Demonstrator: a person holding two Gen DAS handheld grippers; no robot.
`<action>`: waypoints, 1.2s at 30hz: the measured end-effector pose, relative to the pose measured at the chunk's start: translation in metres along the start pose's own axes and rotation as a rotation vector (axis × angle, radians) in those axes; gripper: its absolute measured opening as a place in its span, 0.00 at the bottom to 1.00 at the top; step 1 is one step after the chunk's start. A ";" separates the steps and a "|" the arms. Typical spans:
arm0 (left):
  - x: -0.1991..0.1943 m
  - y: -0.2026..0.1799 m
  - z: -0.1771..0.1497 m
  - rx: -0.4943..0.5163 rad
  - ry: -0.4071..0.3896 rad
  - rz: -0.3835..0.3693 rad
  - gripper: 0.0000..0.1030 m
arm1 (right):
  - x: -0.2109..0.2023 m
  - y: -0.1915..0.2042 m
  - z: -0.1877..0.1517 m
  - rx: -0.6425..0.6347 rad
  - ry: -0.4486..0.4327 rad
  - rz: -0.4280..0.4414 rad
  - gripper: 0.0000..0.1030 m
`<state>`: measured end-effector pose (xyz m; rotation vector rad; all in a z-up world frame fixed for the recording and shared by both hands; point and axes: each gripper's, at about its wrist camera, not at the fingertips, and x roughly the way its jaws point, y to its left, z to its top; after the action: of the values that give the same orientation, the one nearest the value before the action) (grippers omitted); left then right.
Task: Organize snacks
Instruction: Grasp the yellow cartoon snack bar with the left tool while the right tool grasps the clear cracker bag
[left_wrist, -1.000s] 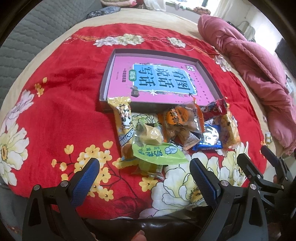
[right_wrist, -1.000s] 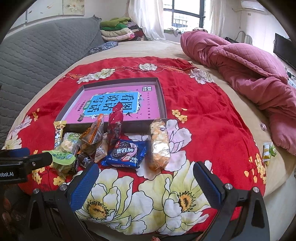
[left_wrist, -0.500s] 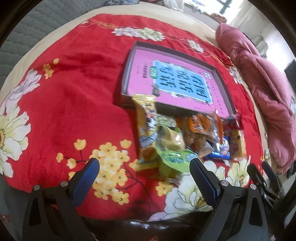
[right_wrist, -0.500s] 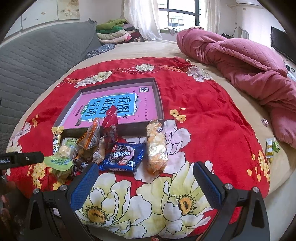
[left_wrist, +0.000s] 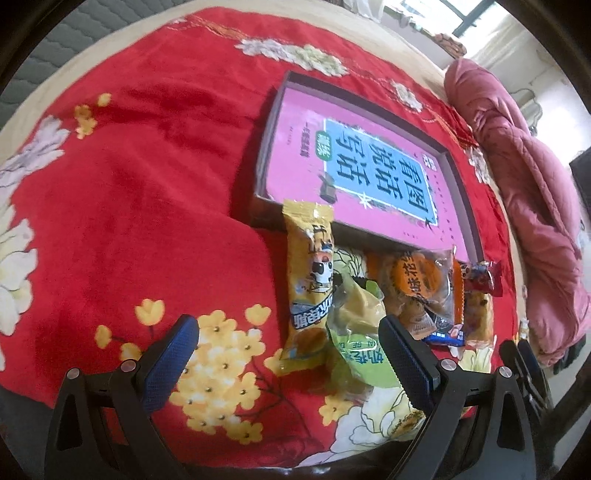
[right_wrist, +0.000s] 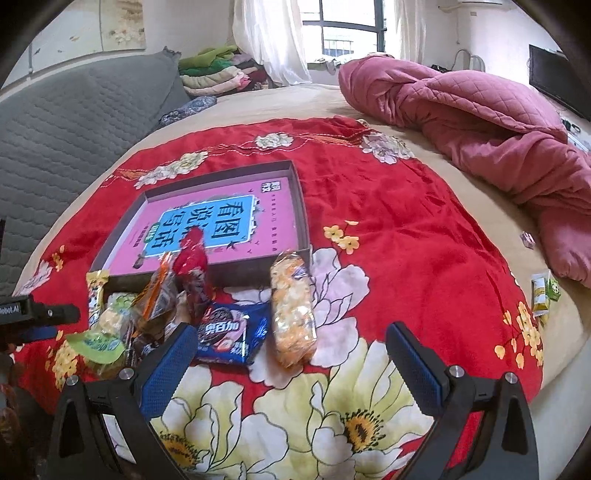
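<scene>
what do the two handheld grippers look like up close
Both match: the left gripper and right gripper have black angular plastic frames with triangular cut-outs, silver screw heads at the joints, and two fingers faced with blue textured pads. The right wrist view shows white lettering, partly cut off, on the left gripper's black body. No cables or sleeves show.

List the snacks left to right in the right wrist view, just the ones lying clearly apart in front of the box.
Green packet → blue cookie pack → clear yellow snack bag. The wrappers piled between the green packet and the blue pack overlap too much to order.
</scene>
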<state>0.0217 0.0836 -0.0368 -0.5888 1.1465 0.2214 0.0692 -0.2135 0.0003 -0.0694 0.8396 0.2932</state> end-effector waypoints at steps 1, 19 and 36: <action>0.002 -0.001 0.000 0.001 0.003 -0.002 0.95 | 0.002 -0.002 0.000 0.006 0.000 -0.002 0.99; 0.021 -0.003 0.016 0.019 -0.020 0.064 0.95 | 0.048 -0.005 0.008 -0.051 0.021 -0.053 0.81; 0.031 -0.009 0.022 0.037 -0.045 0.075 0.79 | 0.067 -0.007 0.005 -0.056 0.073 0.036 0.36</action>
<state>0.0556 0.0837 -0.0555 -0.5069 1.1281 0.2756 0.1166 -0.2036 -0.0466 -0.1180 0.9060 0.3494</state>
